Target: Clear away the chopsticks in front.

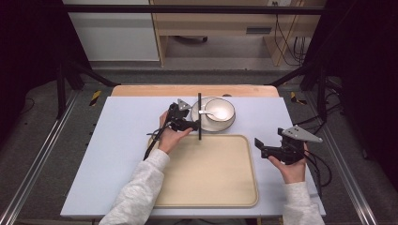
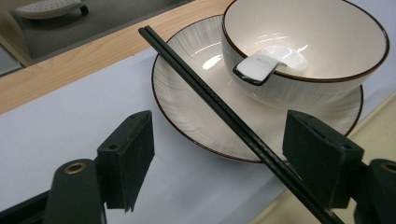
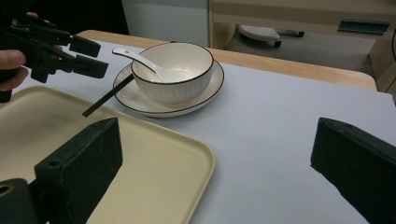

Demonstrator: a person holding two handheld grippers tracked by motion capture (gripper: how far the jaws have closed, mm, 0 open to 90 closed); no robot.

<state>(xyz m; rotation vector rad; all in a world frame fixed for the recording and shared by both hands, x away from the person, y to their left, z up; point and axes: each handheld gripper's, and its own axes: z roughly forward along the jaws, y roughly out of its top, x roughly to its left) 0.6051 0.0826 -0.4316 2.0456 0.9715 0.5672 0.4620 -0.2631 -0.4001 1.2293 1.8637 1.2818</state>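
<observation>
Setting: a table with a pale grey-blue top, wooden furniture and floor beyond its far edge.

Item 1: pair of black chopsticks, laid side by side, far ends propped on the left rim of a white plate, near ends reaching the far edge of a cream tray. Slim, straight, glossy, square-edged. Judged light, stiff and slippery; two loose sticks likely to roll or split apart, so best pinched across both together near the middle, where they stand clear of the table.

Item 2: white bowl with dark rim, seated on the plate, holding a white ceramic spoon. Judged breakable.

Item 3: left hand-held gripper, jaws apart and straddling the chopsticks, which ran just beside the right pad without being pressed.

Item 4: right hand-held gripper, jaws wide apart and empty, held off the tray's right edge.
</observation>
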